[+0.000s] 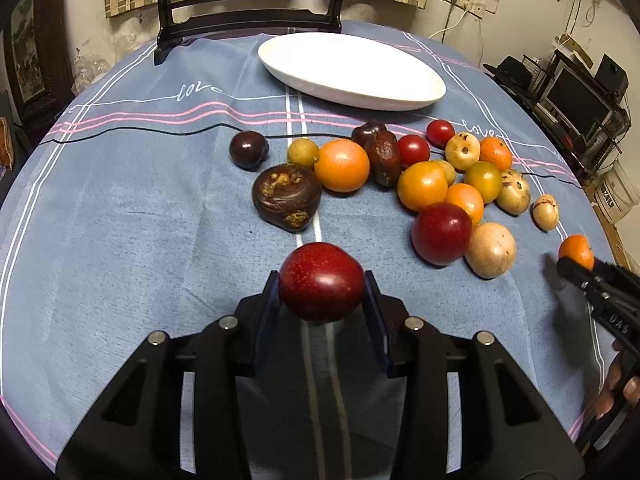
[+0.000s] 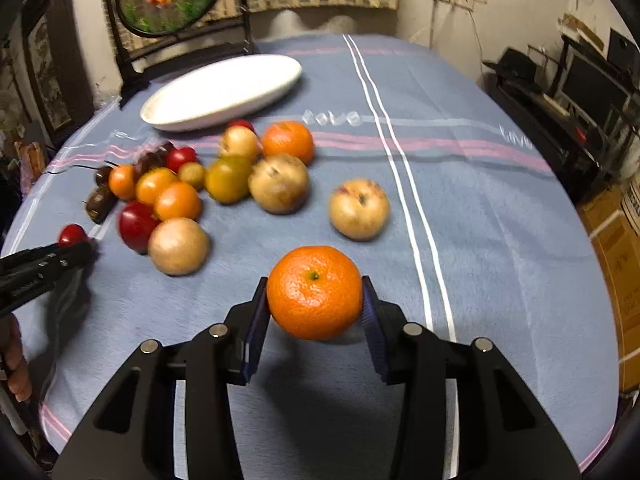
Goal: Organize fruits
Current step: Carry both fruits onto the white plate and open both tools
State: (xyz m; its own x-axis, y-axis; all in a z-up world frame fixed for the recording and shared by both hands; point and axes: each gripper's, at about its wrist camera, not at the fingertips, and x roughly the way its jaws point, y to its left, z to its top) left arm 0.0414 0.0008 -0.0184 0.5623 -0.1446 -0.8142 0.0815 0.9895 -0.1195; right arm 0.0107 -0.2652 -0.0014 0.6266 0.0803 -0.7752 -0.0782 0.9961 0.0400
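My left gripper (image 1: 322, 284) is shut on a dark red plum (image 1: 321, 282) and holds it above the blue tablecloth. My right gripper (image 2: 315, 294) is shut on an orange mandarin (image 2: 315, 292), also above the cloth; it also shows at the right edge of the left wrist view (image 1: 576, 254). A pile of fruits (image 1: 424, 176) lies ahead: orange, red, dark purple and pale tan ones. A wrinkled dark fruit (image 1: 286, 197) lies nearest the left gripper. A white oval dish (image 1: 424, 92) stands empty at the far side, also seen in the right wrist view (image 2: 192, 120).
A dark wooden stand (image 1: 248, 12) with a round panel stands behind the dish. A lone pale fruit (image 2: 359, 209) lies right of the pile. Shelves with electronics (image 1: 580, 100) stand beyond the table's right edge. The left gripper shows at the left edge of the right wrist view (image 2: 44, 270).
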